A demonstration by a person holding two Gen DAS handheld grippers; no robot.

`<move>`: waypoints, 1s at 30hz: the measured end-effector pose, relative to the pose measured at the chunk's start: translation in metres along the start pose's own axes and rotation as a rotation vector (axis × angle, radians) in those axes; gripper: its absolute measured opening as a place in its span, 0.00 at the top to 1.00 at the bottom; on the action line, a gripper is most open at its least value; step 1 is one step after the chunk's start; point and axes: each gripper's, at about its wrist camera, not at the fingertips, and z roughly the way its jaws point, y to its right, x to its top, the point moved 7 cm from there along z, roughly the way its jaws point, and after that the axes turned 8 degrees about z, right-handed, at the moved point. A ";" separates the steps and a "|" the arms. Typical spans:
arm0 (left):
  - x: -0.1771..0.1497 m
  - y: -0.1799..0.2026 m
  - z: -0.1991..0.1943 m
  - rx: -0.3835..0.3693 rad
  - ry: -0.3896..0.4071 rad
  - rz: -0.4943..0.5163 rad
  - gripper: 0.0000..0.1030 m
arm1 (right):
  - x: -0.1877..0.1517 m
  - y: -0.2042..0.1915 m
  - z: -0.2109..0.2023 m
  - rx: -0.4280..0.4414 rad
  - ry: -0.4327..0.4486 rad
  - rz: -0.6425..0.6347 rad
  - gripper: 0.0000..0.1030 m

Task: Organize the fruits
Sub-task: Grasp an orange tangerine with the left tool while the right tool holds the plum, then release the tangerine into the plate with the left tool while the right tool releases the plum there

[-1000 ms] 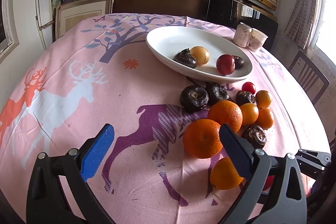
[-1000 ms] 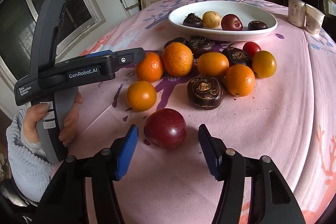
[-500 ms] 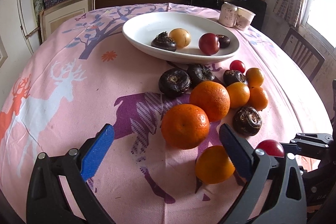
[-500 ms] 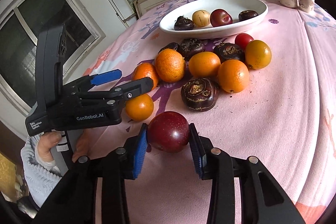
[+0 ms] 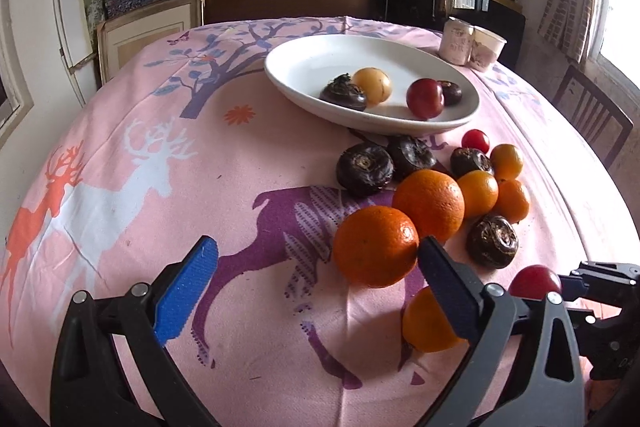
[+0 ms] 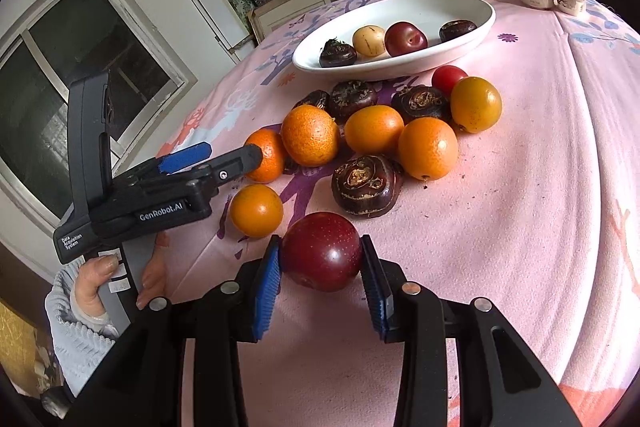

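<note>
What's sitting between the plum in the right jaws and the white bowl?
In the right wrist view, the plum is separated from the bowl by the pile of oranges and dark water chestnuts on the cloth.

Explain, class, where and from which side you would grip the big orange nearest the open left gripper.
Grip the big orange across its widest middle, coming from the near, open-cloth side. It is round, and another orange crowds its far side, so the left gripper probably fits best there.
</note>
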 end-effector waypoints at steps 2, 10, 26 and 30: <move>0.000 0.003 0.002 -0.019 -0.006 0.008 0.09 | 0.000 0.000 0.001 -0.001 -0.002 0.000 0.62; 0.001 0.024 0.008 -0.153 -0.018 0.048 0.47 | 0.000 0.001 -0.001 -0.002 0.006 0.007 0.62; 0.031 -0.005 -0.007 -0.038 0.055 0.011 0.56 | 0.027 0.012 -0.025 0.002 0.095 0.035 0.62; 0.070 -0.009 -0.004 -0.012 0.079 0.032 0.56 | 0.077 0.021 -0.044 -0.067 0.182 0.036 0.62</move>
